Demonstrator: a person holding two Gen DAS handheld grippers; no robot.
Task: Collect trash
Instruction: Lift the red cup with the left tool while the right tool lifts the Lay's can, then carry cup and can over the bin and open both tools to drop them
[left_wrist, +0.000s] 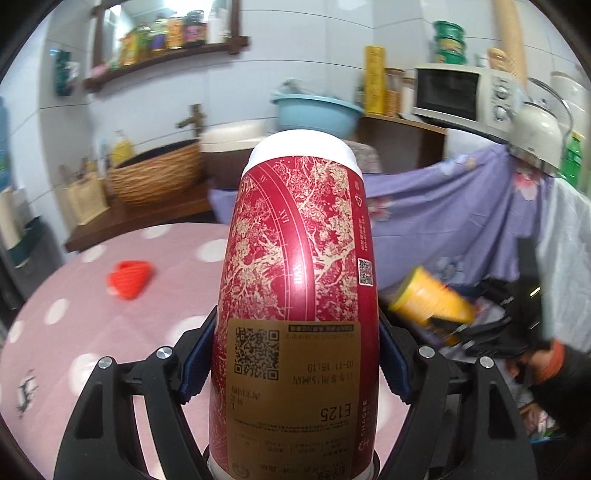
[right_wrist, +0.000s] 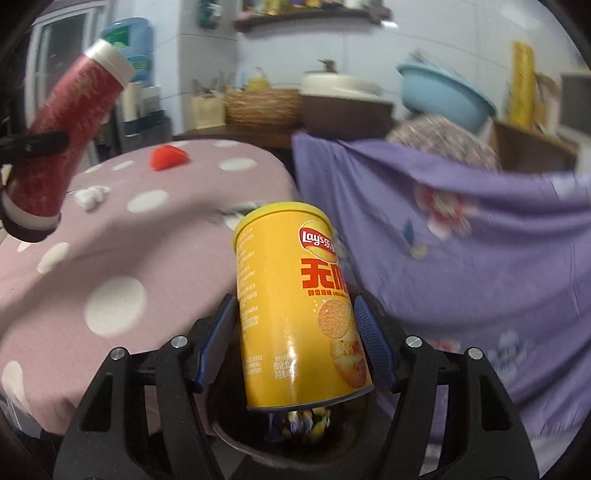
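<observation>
My left gripper is shut on a tall red paper cup with a white lid, held above the pink dotted table; the cup also shows in the right wrist view at upper left. My right gripper holds a yellow Lay's chip can, its blue pads beside the can's sides, above a dark trash bin with wrappers in it. The can shows blurred in the left wrist view. A red crumpled item and a white crumpled tissue lie on the table.
A purple flowered cloth hangs to the right of the table. Behind are a counter with a wicker basket, a blue basin, a microwave and a white kettle.
</observation>
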